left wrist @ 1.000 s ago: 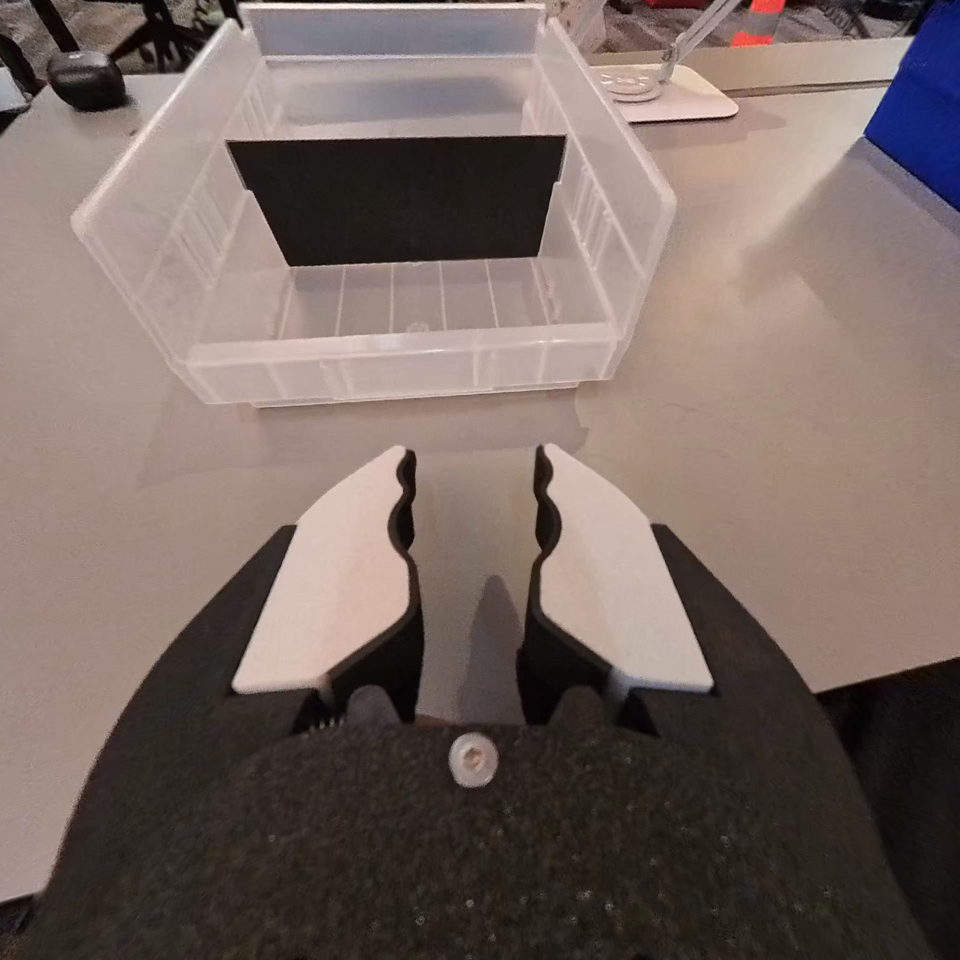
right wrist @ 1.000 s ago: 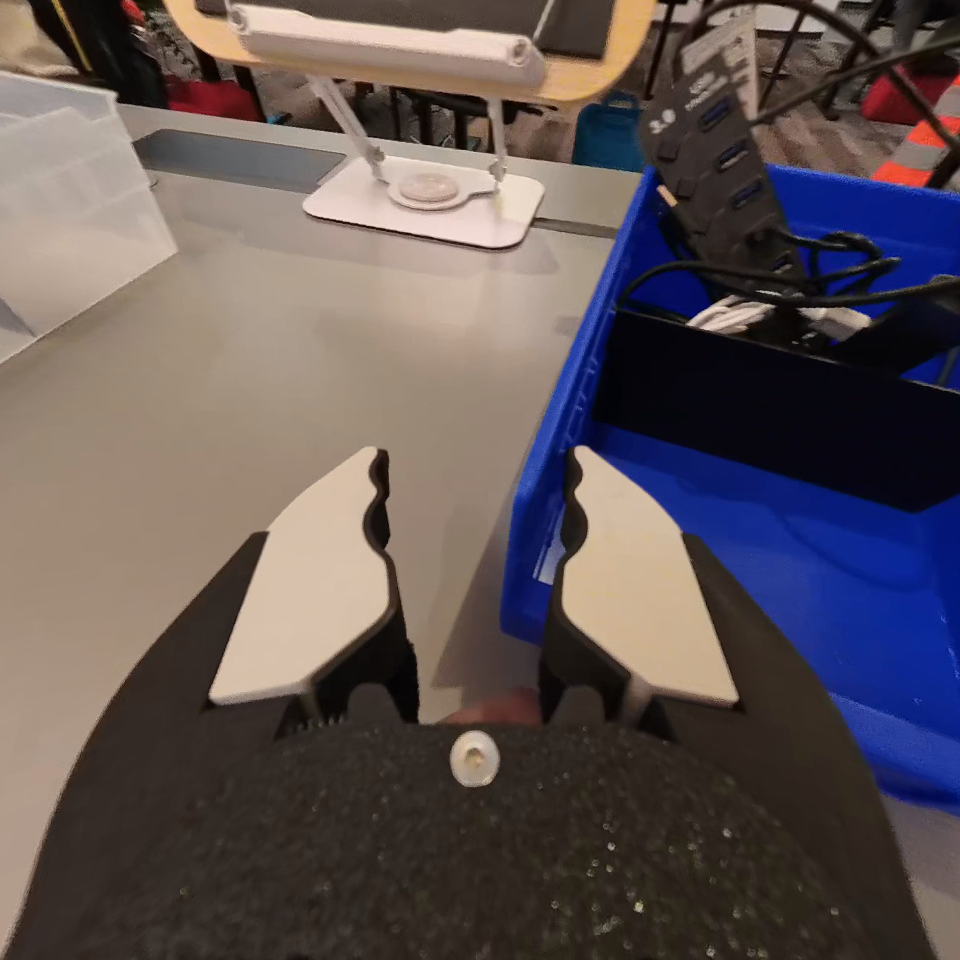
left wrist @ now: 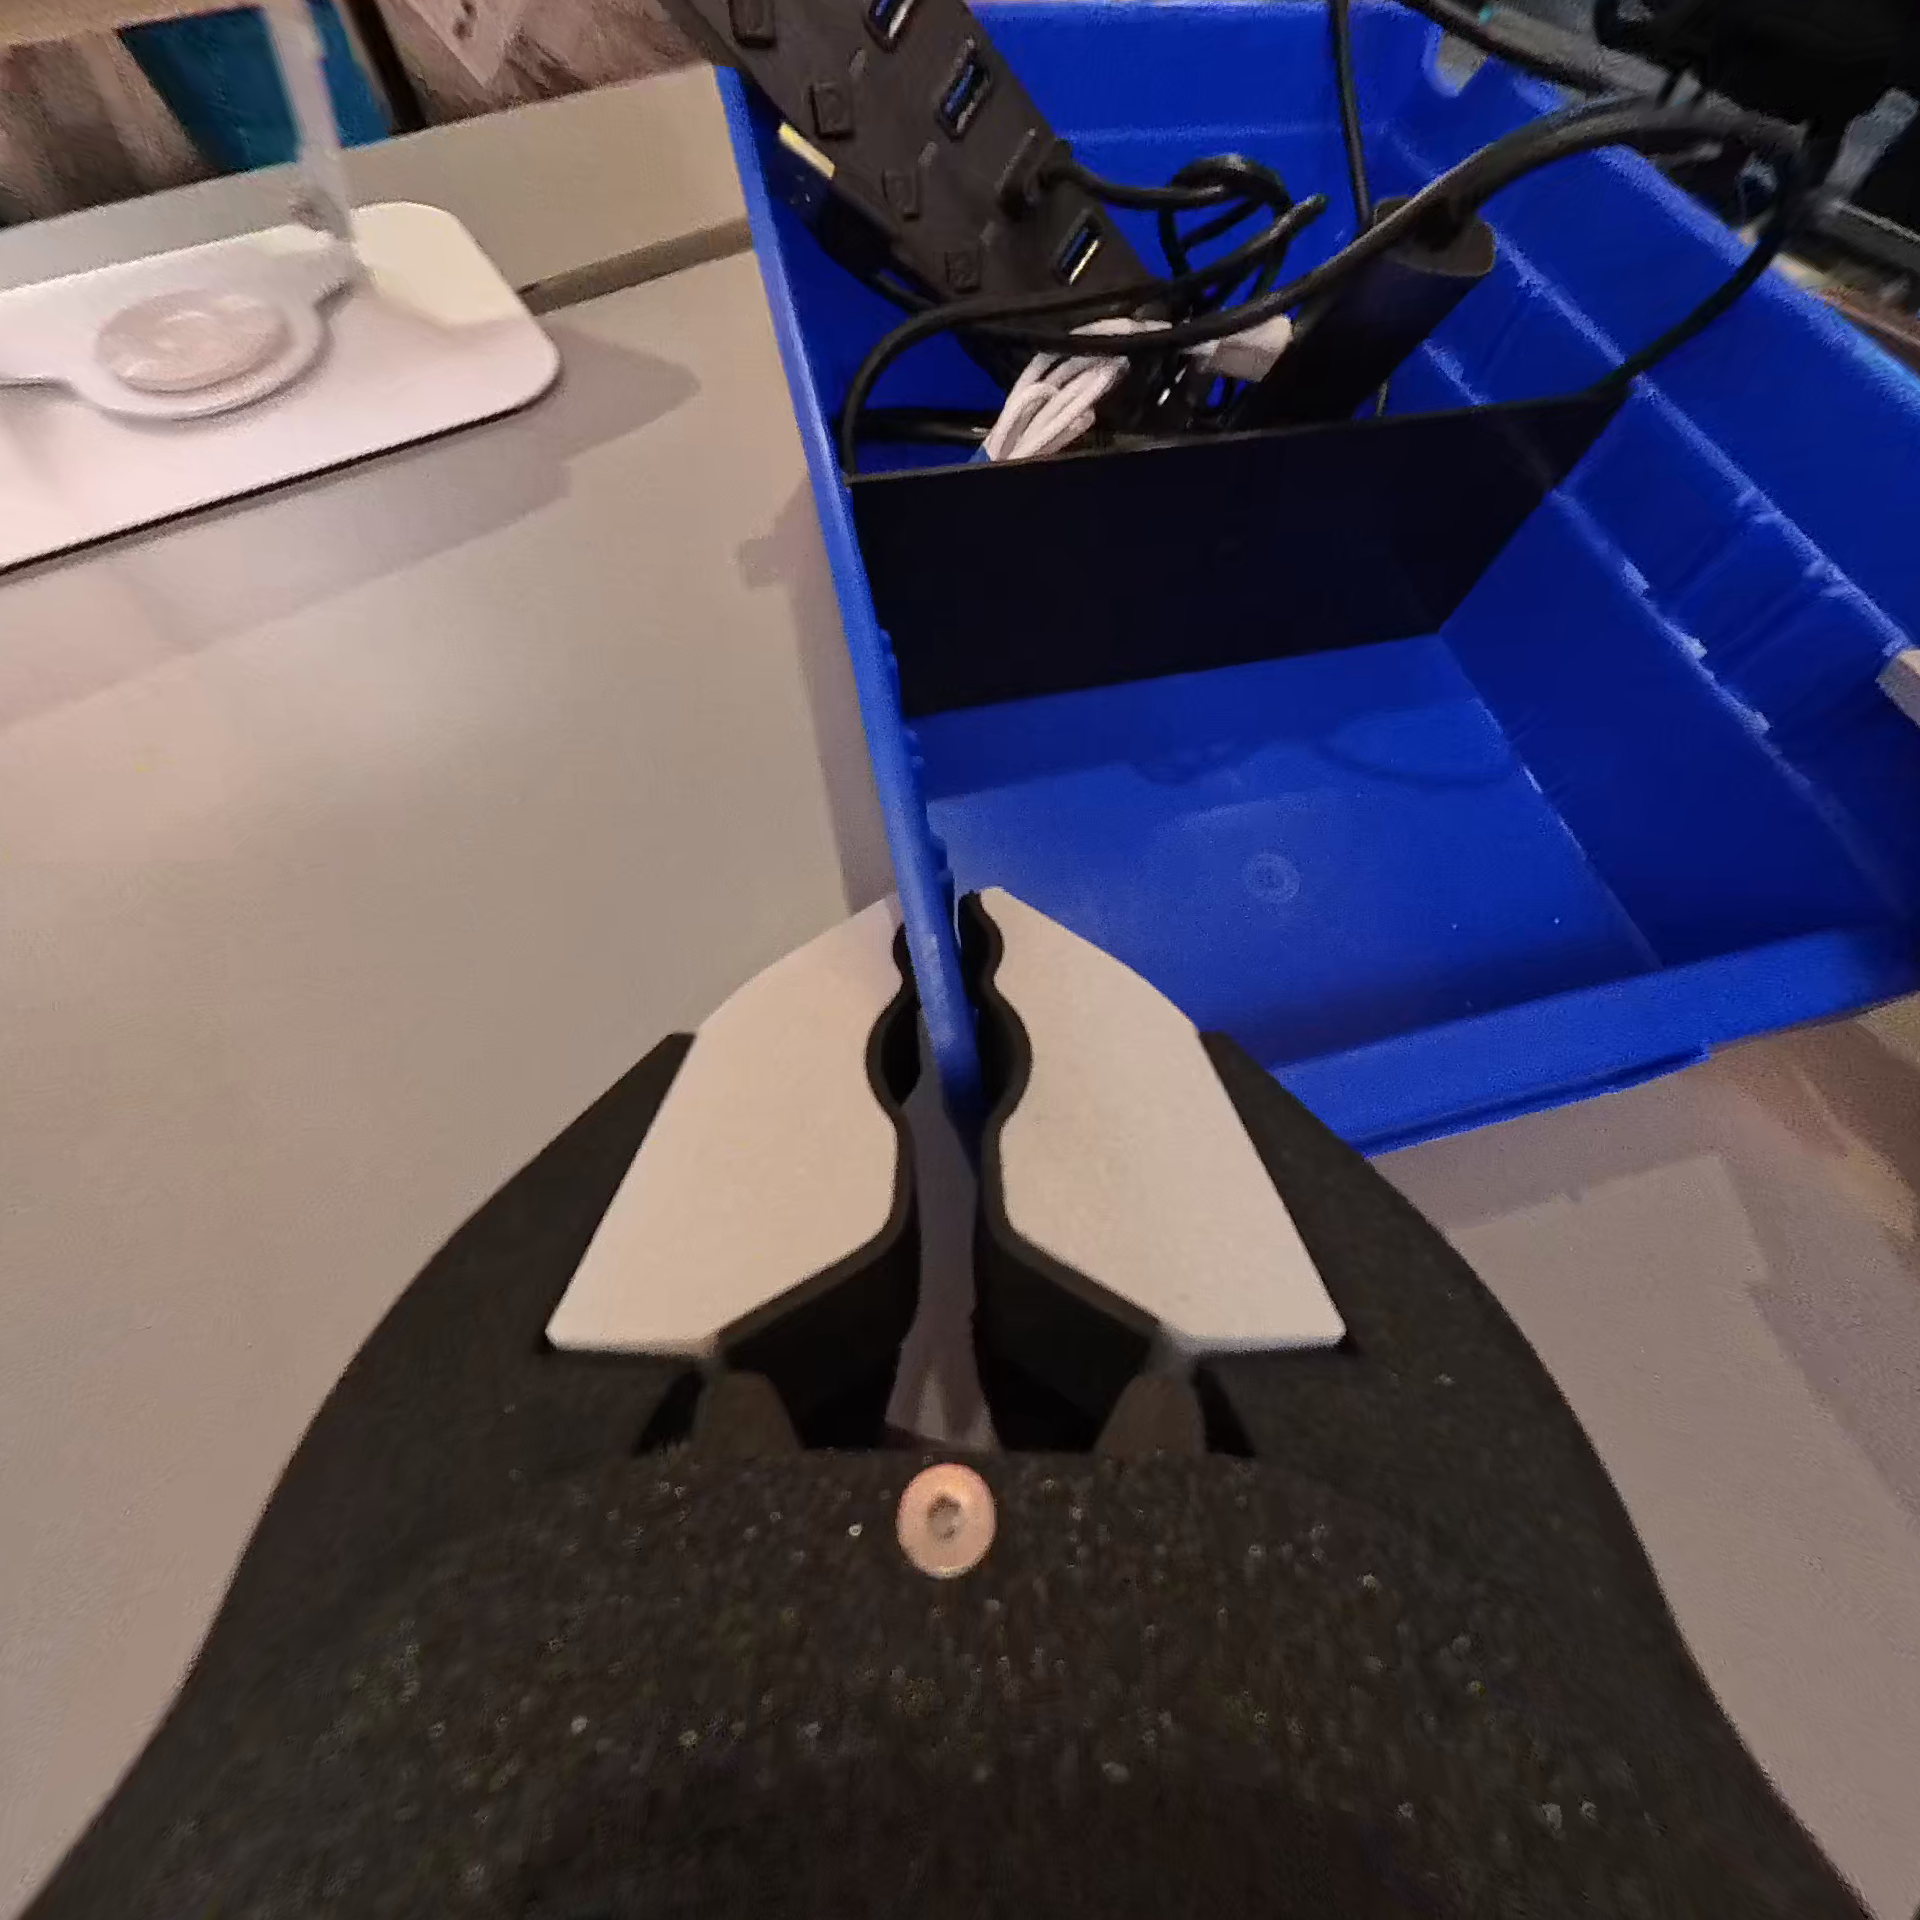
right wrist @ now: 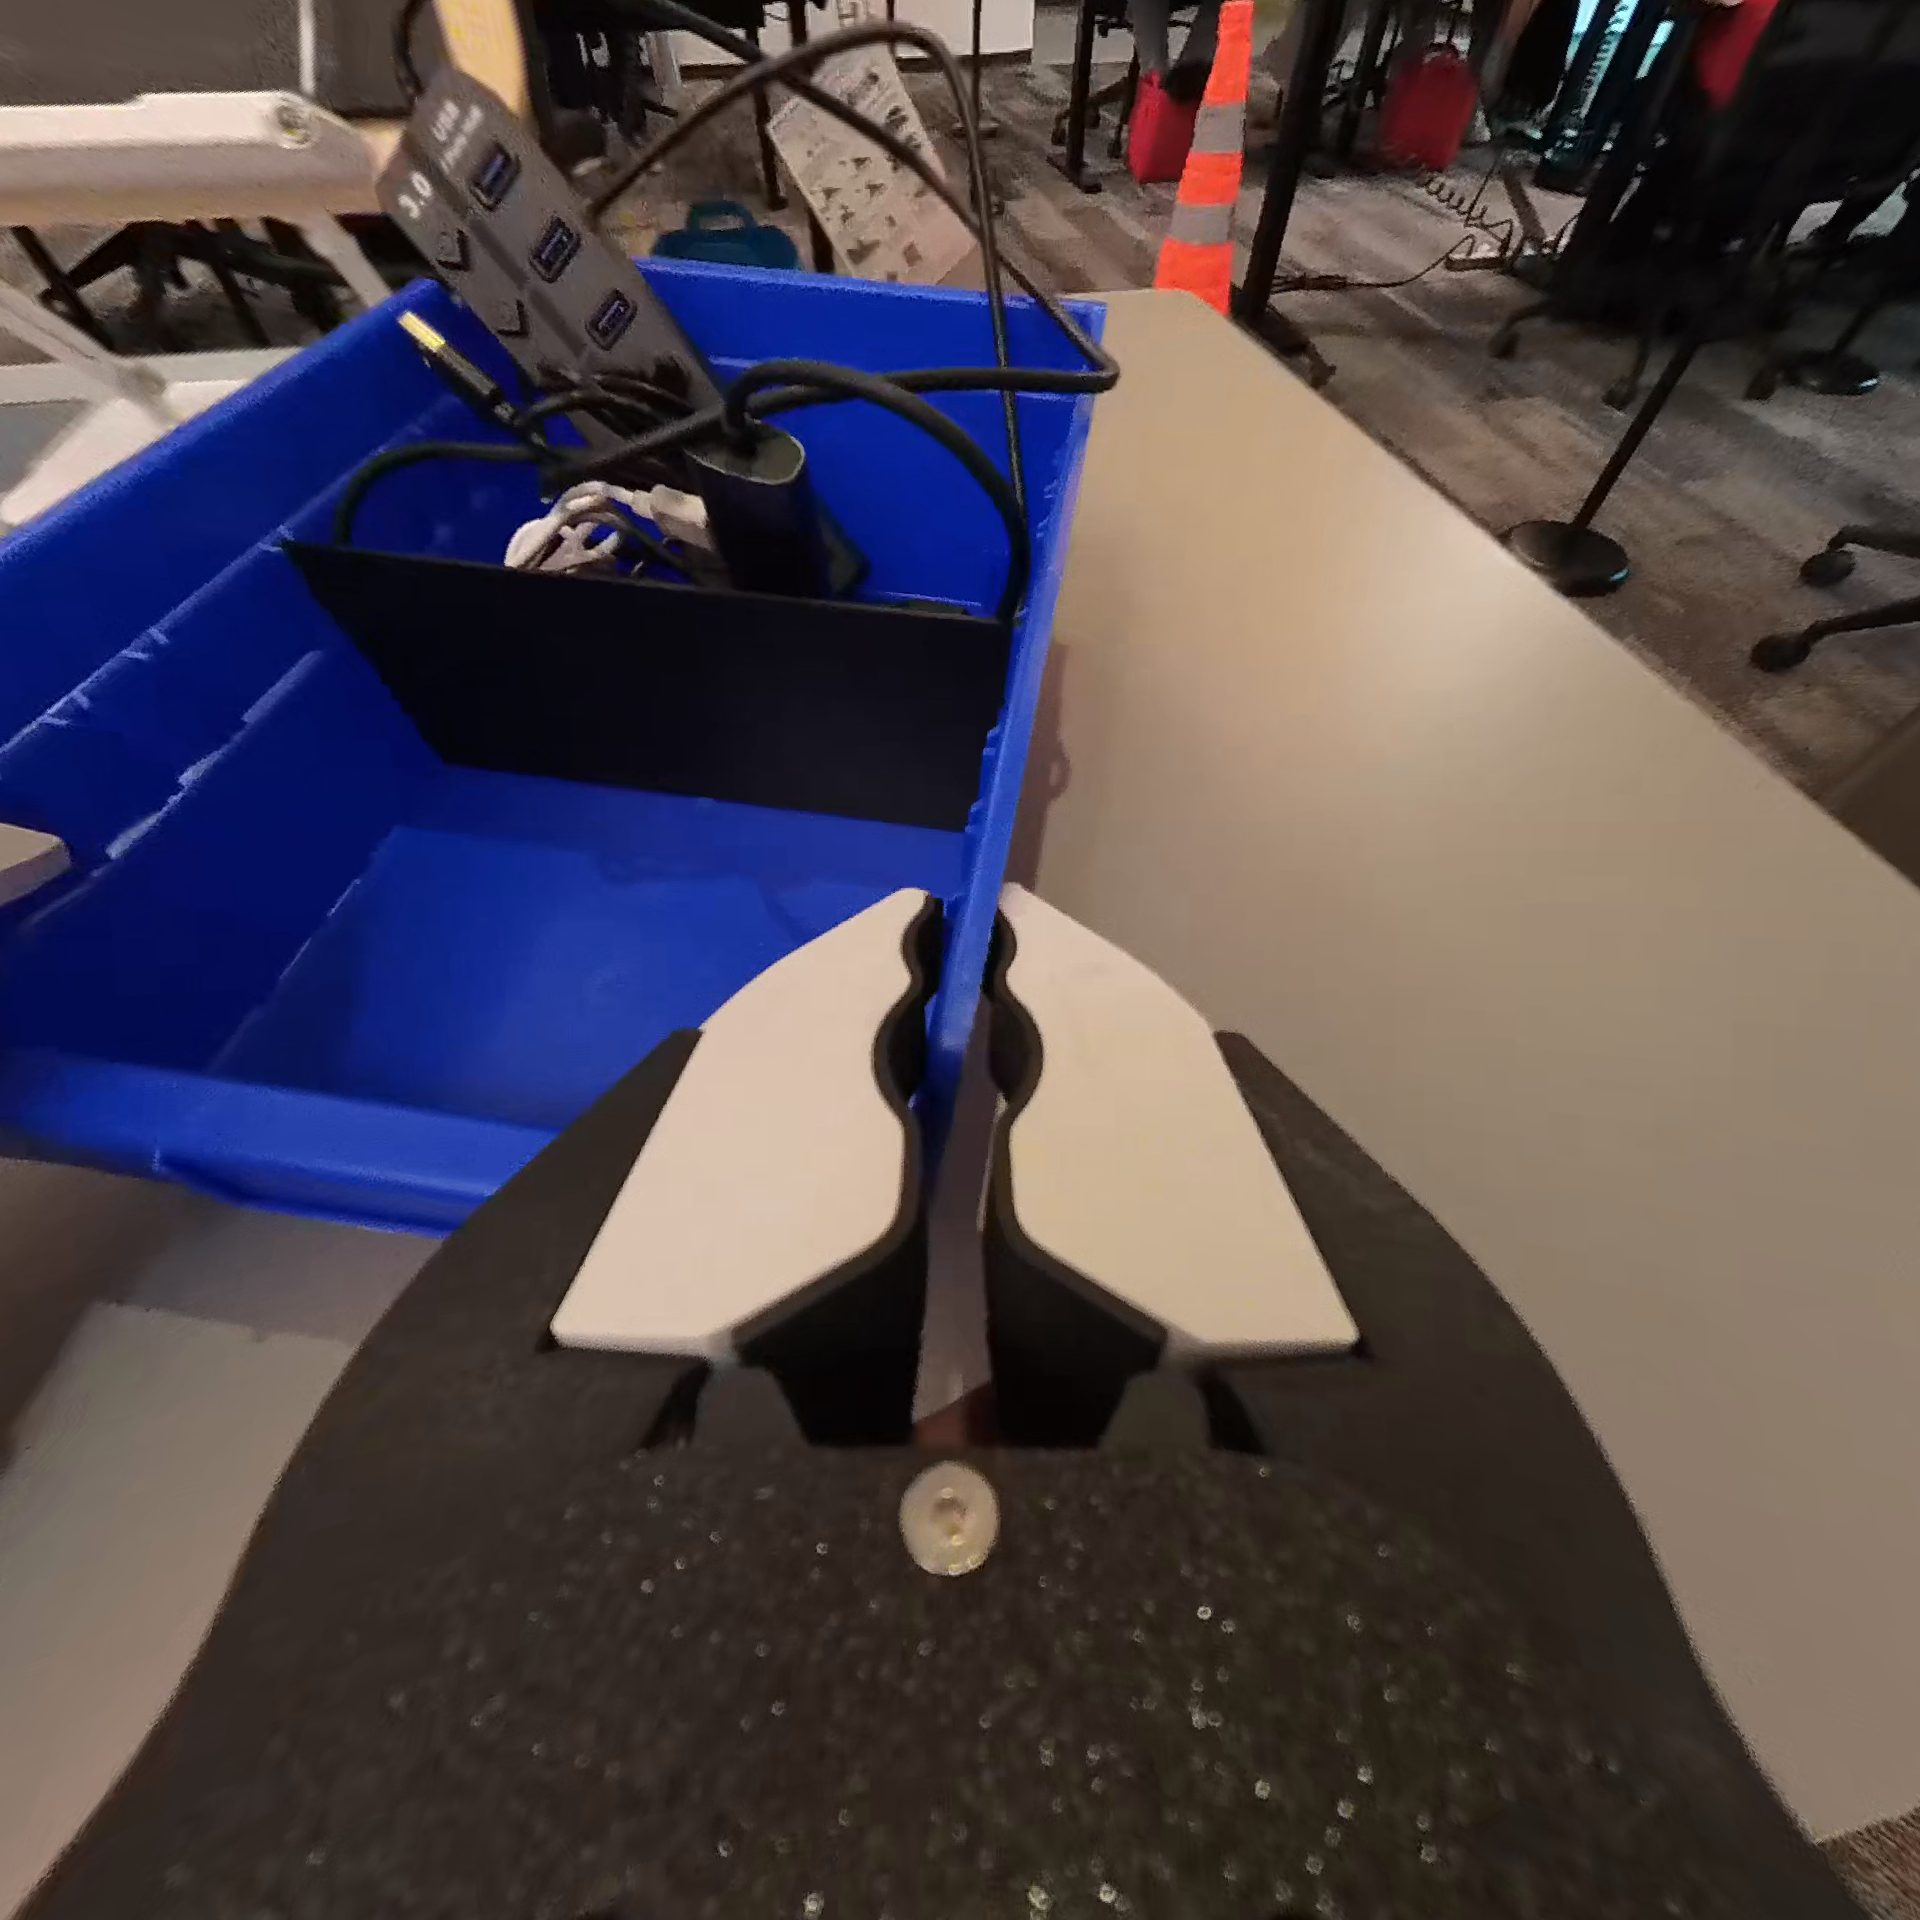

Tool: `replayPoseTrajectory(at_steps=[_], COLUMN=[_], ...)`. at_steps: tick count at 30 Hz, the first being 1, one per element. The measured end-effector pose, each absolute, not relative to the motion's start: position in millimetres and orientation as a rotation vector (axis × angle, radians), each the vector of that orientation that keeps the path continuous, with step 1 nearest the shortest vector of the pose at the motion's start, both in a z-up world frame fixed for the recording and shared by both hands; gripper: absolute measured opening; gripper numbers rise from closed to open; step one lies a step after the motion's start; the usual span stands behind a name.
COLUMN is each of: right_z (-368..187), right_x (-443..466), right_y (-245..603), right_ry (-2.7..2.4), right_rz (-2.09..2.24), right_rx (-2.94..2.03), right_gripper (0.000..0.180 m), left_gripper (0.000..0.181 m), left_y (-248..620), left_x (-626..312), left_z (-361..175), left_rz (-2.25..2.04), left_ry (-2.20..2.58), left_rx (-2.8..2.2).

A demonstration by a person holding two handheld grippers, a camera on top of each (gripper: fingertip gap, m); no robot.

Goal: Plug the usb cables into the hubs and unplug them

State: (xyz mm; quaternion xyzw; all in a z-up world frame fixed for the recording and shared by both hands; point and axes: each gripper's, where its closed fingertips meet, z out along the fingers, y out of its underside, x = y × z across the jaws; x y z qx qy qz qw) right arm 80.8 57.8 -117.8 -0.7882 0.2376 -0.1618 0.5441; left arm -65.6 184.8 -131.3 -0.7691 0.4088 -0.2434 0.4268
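Note:
A blue bin (left wrist: 1714, 582) stands on the grey table (left wrist: 416, 831). Behind its black divider (left wrist: 1195, 561) lie a long black USB hub (left wrist: 935, 135), a dark blue hub (left wrist: 1382, 312), black cables and a white cable bundle (left wrist: 1049, 410). My left gripper (left wrist: 940, 935) is shut on the bin's left wall near its front corner. In the right wrist view the bin (right wrist: 156, 727) shows the black hub (right wrist: 540, 270), the dark hub (right wrist: 769, 509) and a gold-tipped plug (right wrist: 436, 348). My right gripper (right wrist: 966, 925) is shut on the bin's right wall.
A white stand base (left wrist: 260, 353) sits on the table left of the bin. The table's right edge (right wrist: 1621, 686) runs close by the bin. An orange cone (right wrist: 1210, 166), chair bases and stands are on the floor beyond. The bin's front compartment holds nothing.
My left gripper swung from the clear bin to the blue bin and shut on its left wall. My right gripper moved across to the right wall and shut on it.

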Motion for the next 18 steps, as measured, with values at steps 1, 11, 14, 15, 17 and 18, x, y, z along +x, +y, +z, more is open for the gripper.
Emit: replayPoseTrajectory(at_steps=[1,11,14,15,17,18], right_z=[-118,-81,-93,-99,-109,-115], right_x=[73,-46,-64,-67,-69,-67], right_y=[61,156,176,179,180,179], right_ry=[0.551,0.253,0.226,0.223,0.229,0.239], right_rz=[-0.365,-0.267,-0.228,-0.219,-0.210,-0.208], right_rx=[-1.871,-1.832,-1.878,-1.894,-1.920,-1.932], right_gripper=[0.006,0.003,0.003,0.003,0.003,0.003], left_gripper=[0.004,0.004,0.004,0.004,0.005,0.006], left_y=[186,232,240,241,241,240], left_x=[-76,-225,-247,-250,-251,-248], left_z=[-128,-102,-110,-115,-126,-129], left_rz=[-0.601,-0.433,-0.389,-0.386,-0.387,-0.400], left_ry=[1.000,0.685,0.650,0.649,0.657,0.661], left_rx=[-1.906,-1.911,-1.953,-1.968,-1.998,-2.000])
